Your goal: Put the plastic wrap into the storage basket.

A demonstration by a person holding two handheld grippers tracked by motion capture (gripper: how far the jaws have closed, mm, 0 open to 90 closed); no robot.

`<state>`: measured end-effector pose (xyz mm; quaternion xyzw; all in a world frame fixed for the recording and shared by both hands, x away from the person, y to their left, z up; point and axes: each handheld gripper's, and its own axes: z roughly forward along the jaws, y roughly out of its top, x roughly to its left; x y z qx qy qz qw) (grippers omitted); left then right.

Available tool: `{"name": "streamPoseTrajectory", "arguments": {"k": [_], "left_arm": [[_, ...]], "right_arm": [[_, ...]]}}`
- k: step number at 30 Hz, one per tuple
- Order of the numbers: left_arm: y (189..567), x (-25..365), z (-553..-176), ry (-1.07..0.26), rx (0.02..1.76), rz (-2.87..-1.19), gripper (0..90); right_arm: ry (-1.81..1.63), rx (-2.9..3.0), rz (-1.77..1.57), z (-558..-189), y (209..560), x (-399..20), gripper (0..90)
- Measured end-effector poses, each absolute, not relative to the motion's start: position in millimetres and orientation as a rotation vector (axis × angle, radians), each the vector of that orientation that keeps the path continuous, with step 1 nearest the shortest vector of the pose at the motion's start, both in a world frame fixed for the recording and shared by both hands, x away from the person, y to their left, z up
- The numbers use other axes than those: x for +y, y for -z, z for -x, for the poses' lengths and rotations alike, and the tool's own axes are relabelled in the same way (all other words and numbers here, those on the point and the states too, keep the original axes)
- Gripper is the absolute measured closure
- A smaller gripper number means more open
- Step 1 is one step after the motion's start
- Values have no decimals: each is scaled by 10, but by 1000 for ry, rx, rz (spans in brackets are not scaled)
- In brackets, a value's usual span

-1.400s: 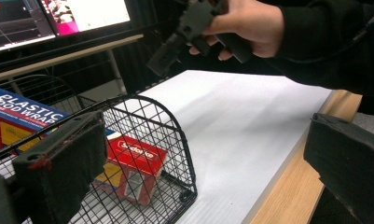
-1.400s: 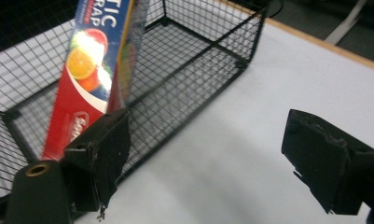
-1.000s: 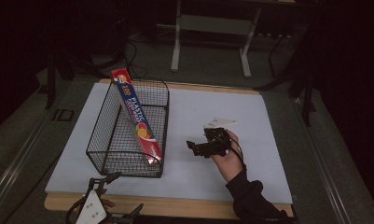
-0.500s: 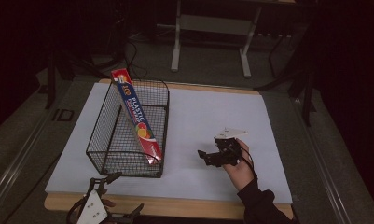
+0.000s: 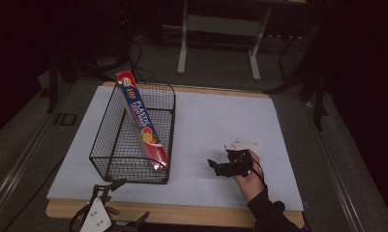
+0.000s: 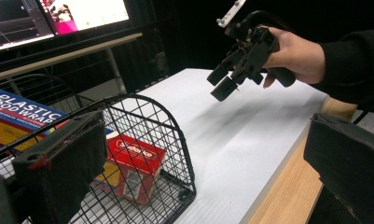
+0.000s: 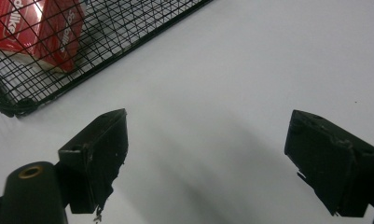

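A white sheet [image 5: 206, 125] is covering the wooden table [image 5: 182, 215], with dark floor lying all round it. In the high view, a wire basket [image 5: 115, 166] is standing at the sheet's left part, and a box of plastic wrap [image 5: 141, 121] is leaning inside it, its top end jutting past the far rim. The right gripper [image 5: 216, 166] is hovering over bare sheet, well apart from the basket, jaws spread and holding nothing. The left gripper [image 5: 126, 200] is sitting at the table's near edge.

In the left gripper view, its jaws are standing wide and empty, just before the basket's corner.

In the right gripper view, open sheet is showing between the jaws.
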<state>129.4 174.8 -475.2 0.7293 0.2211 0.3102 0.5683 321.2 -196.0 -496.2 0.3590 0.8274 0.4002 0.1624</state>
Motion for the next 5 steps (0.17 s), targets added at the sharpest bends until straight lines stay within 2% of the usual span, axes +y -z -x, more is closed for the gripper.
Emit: {"name": "streamPoseTrajectory", "arguments": {"k": [5], "left_arm": [[4754,1751,-1299,-725,523,-1710,1]], "right_arm": [[-1126,2365,-1015,-3215,4987,-1960,133]]}}
